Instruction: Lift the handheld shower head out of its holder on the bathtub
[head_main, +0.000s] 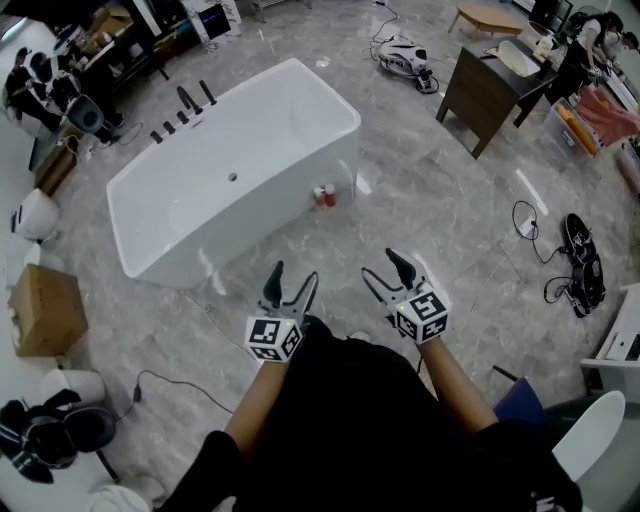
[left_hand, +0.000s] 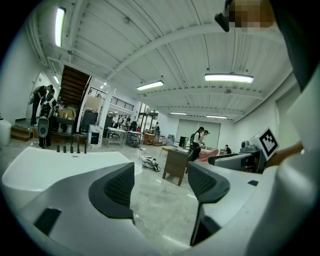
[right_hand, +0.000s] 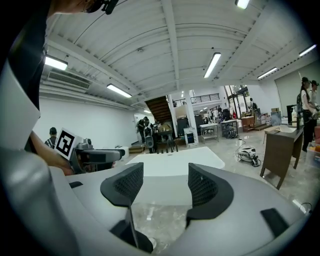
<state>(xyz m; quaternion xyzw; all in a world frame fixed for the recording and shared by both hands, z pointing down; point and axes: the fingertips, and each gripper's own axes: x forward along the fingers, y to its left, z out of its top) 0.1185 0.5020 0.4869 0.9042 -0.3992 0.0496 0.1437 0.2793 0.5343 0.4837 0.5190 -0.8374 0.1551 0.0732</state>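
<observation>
**Me:** My left hand-held gripper (head_main: 293, 277) and right hand-held gripper (head_main: 385, 268) are both spread wide, with only floor between the jaws. I hold them low in front of me, aimed at the bathtub (head_main: 260, 235), ready to close on something.

**Partner:** Why so far back?

**Me:** I'm standing on the near side, well apart from the tub. The row of black fittings (head_main: 180, 115) stands on the far rim. I take the slim upright one at its end to be the handheld shower head (head_main: 207, 93), seated in its holder, though it's too small to be sure.

**Partner:** So nothing's lifted yet?

**Me:** No. I think I must walk round the tub first, since reaching across looks awkward.
</observation>
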